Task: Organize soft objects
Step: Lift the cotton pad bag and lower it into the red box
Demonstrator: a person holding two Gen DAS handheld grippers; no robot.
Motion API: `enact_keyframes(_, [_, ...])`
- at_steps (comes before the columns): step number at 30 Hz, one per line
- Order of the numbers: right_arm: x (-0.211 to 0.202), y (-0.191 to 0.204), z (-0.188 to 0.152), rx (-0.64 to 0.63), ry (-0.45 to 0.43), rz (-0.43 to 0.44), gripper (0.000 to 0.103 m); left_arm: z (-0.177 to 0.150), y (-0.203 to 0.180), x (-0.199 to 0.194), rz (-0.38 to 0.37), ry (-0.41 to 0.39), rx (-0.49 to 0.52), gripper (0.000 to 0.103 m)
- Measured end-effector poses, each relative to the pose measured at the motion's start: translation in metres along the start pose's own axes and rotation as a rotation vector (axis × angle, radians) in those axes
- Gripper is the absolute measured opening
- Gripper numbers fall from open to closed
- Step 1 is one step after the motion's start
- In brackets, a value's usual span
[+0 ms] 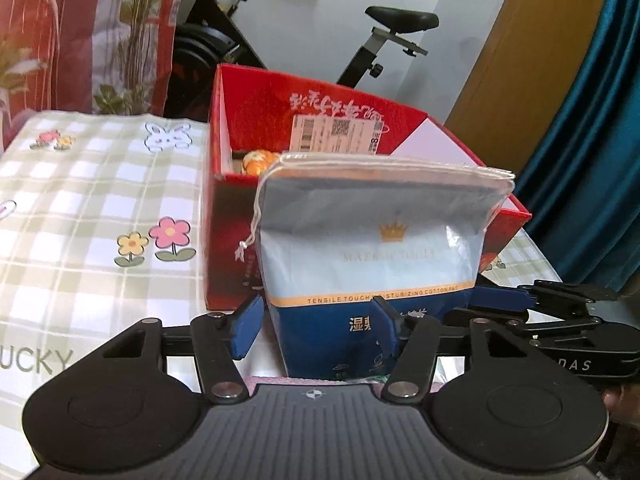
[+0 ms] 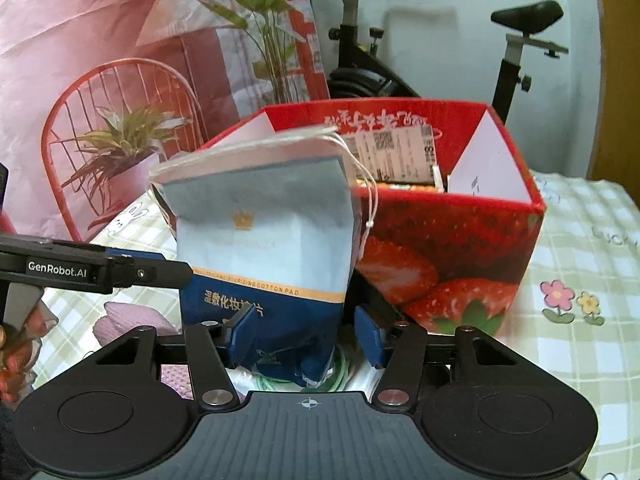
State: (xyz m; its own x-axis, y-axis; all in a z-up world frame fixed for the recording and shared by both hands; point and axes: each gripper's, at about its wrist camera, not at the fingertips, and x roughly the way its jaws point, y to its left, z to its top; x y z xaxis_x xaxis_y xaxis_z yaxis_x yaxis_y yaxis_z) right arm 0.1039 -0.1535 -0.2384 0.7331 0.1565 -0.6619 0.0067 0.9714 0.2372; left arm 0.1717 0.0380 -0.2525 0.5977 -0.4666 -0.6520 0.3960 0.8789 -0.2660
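A soft cotton-pad bag [image 1: 372,240], pale blue above and dark blue below with a drawstring top, stands upright in front of the red box [image 1: 224,248]. My left gripper [image 1: 316,328] straddles its dark blue base: the right pad [image 1: 386,324] is against the bag, while the left pad [image 1: 246,330] stands just off its edge. In the right wrist view the same bag [image 2: 272,240] sits between the jaws of my right gripper [image 2: 306,334]. That gripper's left pad [image 2: 240,334] touches the bag and its right pad [image 2: 370,338] stays a little clear.
The red strawberry box [image 2: 460,248] is open, with an orange item [image 1: 258,160] inside. A pink knitted piece [image 2: 120,316] and a green-and-white item [image 2: 340,368] lie on the plaid cloth [image 1: 80,220] near the bag. An exercise bike [image 1: 400,24] stands behind.
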Motion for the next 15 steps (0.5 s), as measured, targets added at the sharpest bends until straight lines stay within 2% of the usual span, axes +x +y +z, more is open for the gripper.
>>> enact_keyframes(4, [0.011,-0.007,0.001,0.031,0.022,0.014,0.05,0.0,0.005,0.011,-0.035,0.027,-0.034,0.059])
enact_keyframes(7, [0.018,-0.008,0.001,0.041,0.037,0.036,0.043,0.0,0.005,0.014,-0.06,0.029,-0.049,0.051])
enact_keyframes(8, [0.019,-0.007,0.001,0.043,0.038,0.044,0.041,0.001,0.005,0.015,-0.068,0.027,-0.047,0.045])
enact_keyframes(10, [0.019,-0.005,0.002,0.042,0.036,0.05,0.036,0.002,0.003,0.013,-0.068,0.024,-0.039,0.043])
enact_keyframes(15, [0.005,-0.003,0.008,0.051,-0.007,0.072,0.033,0.009,-0.002,-0.004,-0.086,-0.028,-0.039,0.043])
